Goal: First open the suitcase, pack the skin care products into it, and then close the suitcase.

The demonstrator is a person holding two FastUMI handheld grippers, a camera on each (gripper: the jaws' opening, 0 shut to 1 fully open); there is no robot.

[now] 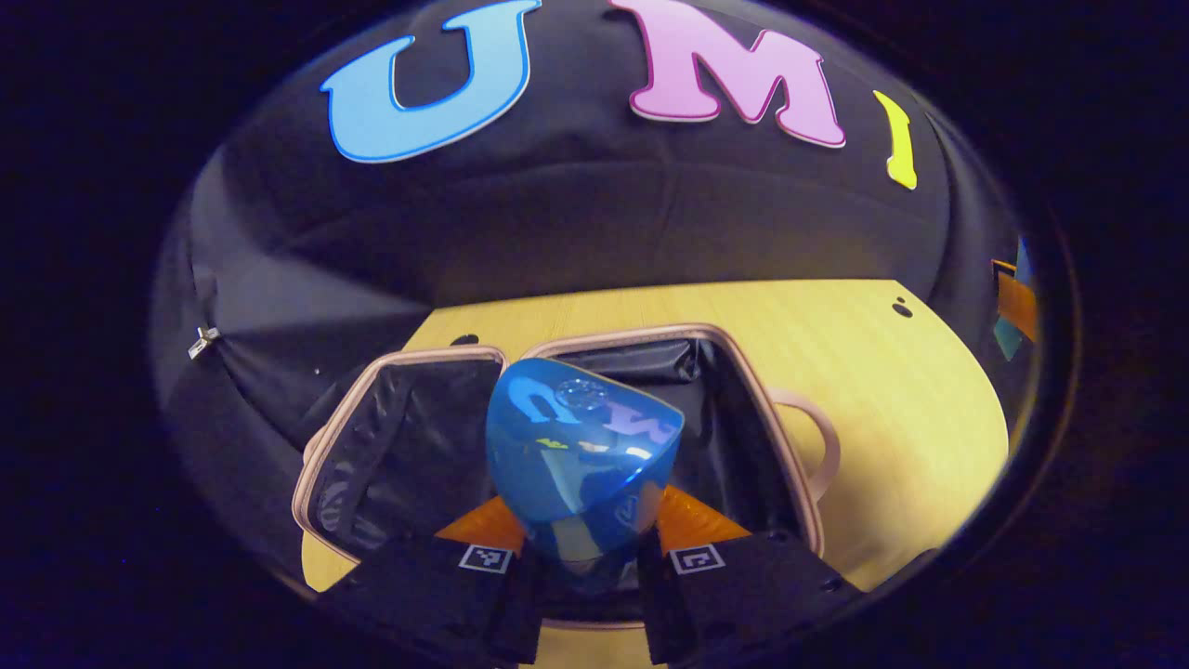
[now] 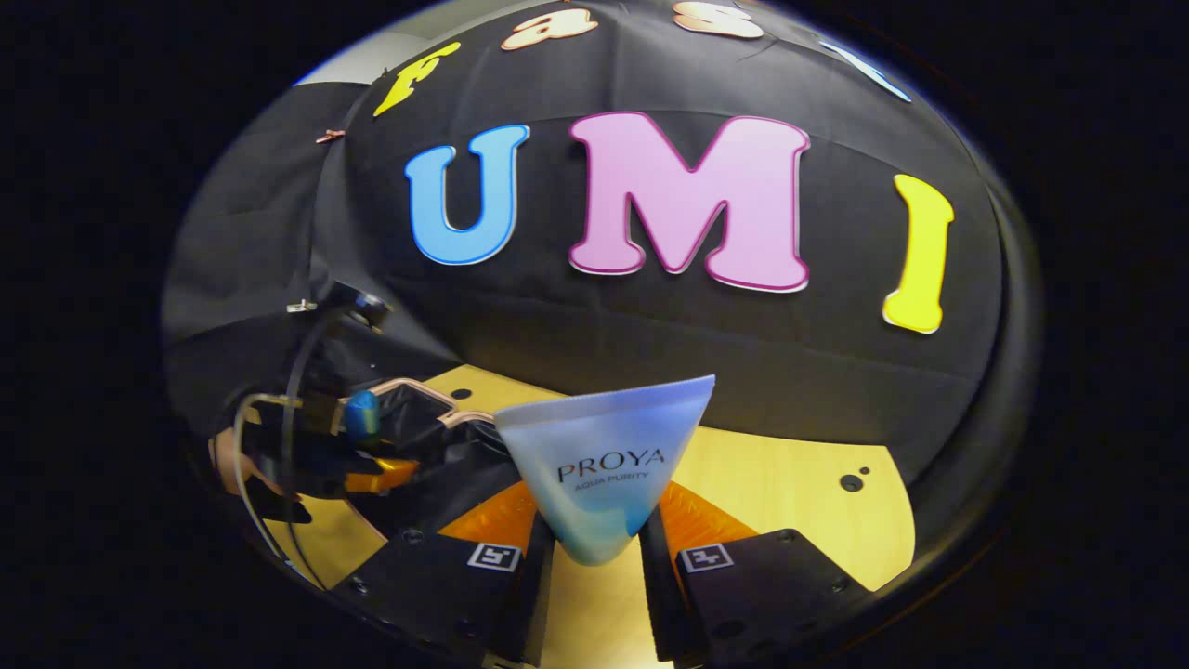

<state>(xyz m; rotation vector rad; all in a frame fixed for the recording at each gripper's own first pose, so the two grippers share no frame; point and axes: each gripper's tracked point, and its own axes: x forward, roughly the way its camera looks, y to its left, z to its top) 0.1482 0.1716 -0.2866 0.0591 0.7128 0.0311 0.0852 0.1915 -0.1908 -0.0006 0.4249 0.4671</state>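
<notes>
Right up against the lens in my left gripper view, the left gripper (image 1: 585, 557) has both fingers pressed on a shiny blue bottle (image 1: 581, 460), base pointing away from the camera, hanging over the open suitcase (image 1: 743, 372). That suitcase is the biggest thing around: lid flipped fully back so both halves sit side by side on the wooden table (image 1: 892, 409), black lining showing, pinkish trim round the edges and a handle (image 1: 822, 446) sticking out on the far side. My blue bottle sits roughly over the seam between the two halves, not touching the lining as far as I can tell. Over in the right gripper view, my right gripper (image 2: 594, 553) is pinching a pale blue tube (image 2: 604, 455) near its narrow end, with the wide crimped end fanning up and away, held above bare table (image 2: 790, 492) just beside the case. Off to the side in that view I can also spot the suitcase (image 2: 437, 418) with my other gripper, cables trailing and the hand holding it, keeping the small blue bottle (image 2: 361, 415) above it.
</notes>
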